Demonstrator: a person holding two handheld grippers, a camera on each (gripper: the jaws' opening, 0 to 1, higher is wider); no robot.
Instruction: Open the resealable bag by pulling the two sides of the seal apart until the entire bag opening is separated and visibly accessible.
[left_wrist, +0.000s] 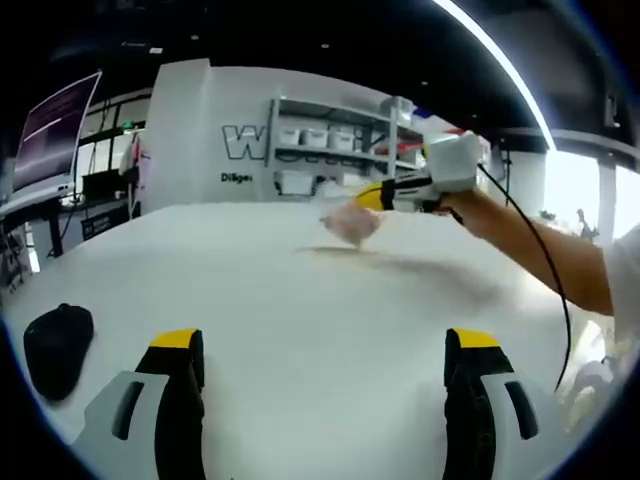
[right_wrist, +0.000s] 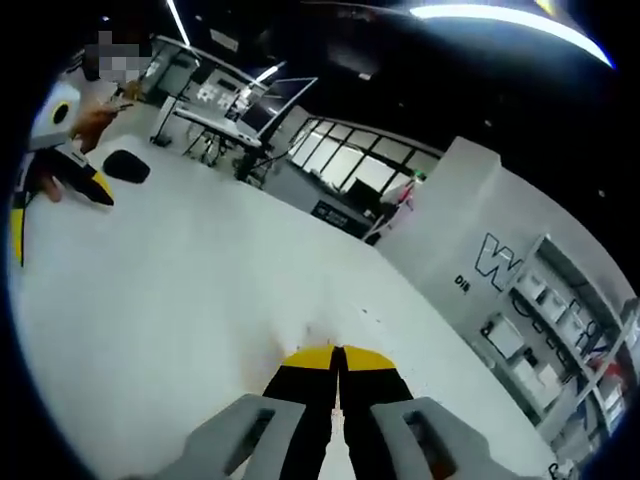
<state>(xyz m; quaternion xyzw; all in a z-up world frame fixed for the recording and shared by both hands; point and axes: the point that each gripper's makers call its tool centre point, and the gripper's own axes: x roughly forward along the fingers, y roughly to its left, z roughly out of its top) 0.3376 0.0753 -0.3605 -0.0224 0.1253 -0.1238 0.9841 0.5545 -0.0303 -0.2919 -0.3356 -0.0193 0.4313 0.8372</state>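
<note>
Left gripper view: the left gripper (left_wrist: 328, 385) hangs low over the white table (left_wrist: 300, 310), its fingers (left_wrist: 180, 385) wide apart with nothing between them.
Bag: a clear resealable bag (left_wrist: 352, 224) sits far across the table, pinched at its top edge by the right gripper (left_wrist: 385, 197), which a person's hand (left_wrist: 470, 208) holds.
Mouse: a black mouse (left_wrist: 57, 345) lies at the left, well apart from the bag.
Right gripper view: the fingers (right_wrist: 310, 385) are pressed together; whether plastic lies between them I cannot tell here.
Background: shelves (left_wrist: 340, 150) with white bins behind.
</note>
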